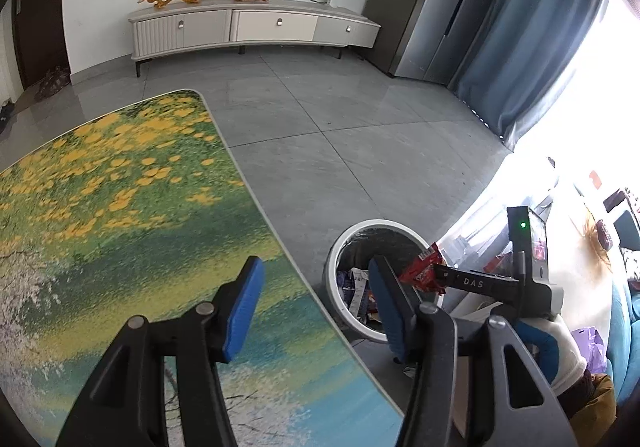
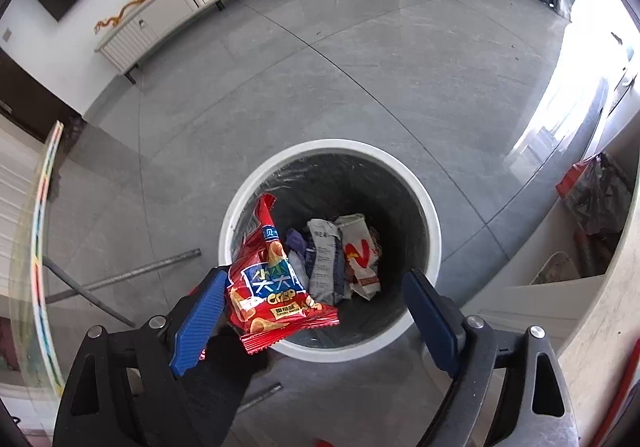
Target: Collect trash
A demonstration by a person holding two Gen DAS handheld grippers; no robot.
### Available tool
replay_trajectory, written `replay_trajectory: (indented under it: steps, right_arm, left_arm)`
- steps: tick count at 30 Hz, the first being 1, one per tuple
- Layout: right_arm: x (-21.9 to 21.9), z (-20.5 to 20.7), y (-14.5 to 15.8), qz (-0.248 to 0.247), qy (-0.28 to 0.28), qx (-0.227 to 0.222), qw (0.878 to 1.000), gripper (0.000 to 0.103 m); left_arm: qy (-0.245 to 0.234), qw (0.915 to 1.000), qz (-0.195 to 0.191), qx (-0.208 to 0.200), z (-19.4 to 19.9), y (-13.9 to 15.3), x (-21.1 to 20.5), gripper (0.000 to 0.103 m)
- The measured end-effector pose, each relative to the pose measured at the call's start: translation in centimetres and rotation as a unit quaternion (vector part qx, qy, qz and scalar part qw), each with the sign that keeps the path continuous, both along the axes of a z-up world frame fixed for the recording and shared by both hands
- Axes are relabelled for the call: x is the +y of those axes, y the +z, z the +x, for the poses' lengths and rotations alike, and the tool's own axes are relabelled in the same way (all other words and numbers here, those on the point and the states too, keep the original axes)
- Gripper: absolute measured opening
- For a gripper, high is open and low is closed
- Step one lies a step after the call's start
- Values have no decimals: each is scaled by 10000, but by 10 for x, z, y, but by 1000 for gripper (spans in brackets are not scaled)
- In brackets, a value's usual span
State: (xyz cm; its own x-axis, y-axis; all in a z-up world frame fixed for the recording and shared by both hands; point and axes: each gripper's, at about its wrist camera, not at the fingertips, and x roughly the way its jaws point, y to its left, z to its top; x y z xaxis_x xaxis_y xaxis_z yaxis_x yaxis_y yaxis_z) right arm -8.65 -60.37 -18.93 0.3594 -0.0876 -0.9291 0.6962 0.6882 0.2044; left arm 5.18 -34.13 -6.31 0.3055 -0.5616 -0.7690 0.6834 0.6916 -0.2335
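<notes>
A white round bin [image 2: 434,231] with a dark liner stands on the grey floor straight below my right gripper [image 2: 316,275]. Its jaws stand wide apart. A red crisp packet [image 2: 272,287] hangs over the bin's near rim. It leans on the left blue pad [image 2: 200,311], and the right pad is far from it. Several crumpled wrappers [image 2: 324,259] lie at the bottom of the bin. In the left wrist view my left gripper [image 1: 316,267] is open and empty above the table's edge. The bin [image 1: 332,259] and the red packet [image 1: 424,267] show just to its right.
A table with a green and yellow floral cover [image 1: 120,207] fills the left. A low TV cabinet [image 1: 256,27] stands along the far wall, and blue curtains [image 1: 532,47] hang at the right. A gloved hand [image 1: 568,351] holds the right tool. A shelf with a bag [image 2: 596,199] stands right of the bin.
</notes>
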Motion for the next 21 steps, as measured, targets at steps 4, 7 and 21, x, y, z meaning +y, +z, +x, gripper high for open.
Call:
replay_trajectory:
  steps: [4,7,21]
  right_arm:
    - [9,11,-3,-297,343,405,9982,90]
    - [16,20,-5,-593,594,721,9939,90]
    - [8,28,-8,159,625,582,9962,90]
  left_arm:
    - [173,9998,-65,34,6,1,19,53]
    - [289,9995,-115,44,10,2,33,53]
    - [666,9971,-314,194,19,1,79,53]
